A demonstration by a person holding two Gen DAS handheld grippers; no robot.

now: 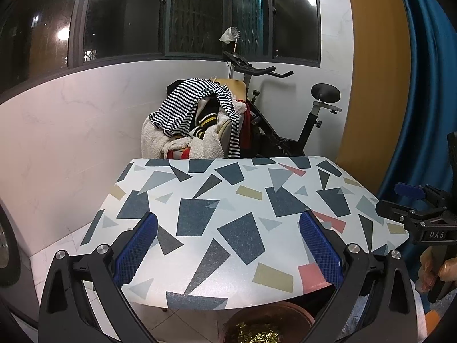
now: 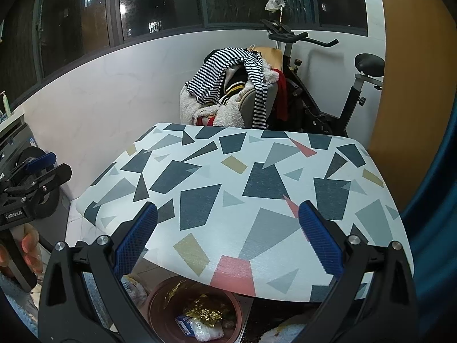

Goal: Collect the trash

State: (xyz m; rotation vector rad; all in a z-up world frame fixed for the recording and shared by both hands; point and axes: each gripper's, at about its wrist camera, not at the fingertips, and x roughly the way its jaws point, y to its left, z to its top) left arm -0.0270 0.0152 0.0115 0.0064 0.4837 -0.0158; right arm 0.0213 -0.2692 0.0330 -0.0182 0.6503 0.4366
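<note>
A round brown bin [image 2: 160,294] stands on the floor below the table's near edge, holding gold foil [image 2: 204,311], a white wrapper [image 2: 204,330] and a small blue-and-white packet [image 2: 182,321]. The same bin [image 1: 248,317] shows at the bottom of the left wrist view with gold foil [image 1: 257,335] inside. My left gripper [image 1: 228,247] is open over the near part of the patterned table [image 1: 200,214], nothing between its blue pads. My right gripper [image 2: 228,243] is open too, empty, above the table [image 2: 228,177] near the bin. Each gripper shows at the edge of the other's view.
Behind the table stands a chair heaped with clothes, a striped shirt [image 1: 182,105] on top, and an exercise bike [image 1: 285,120] beside it. A white wall runs on the left, an orange panel [image 1: 377,85] and blue curtain [image 1: 428,85] on the right. A hand [image 2: 25,245] holds the left gripper's handle.
</note>
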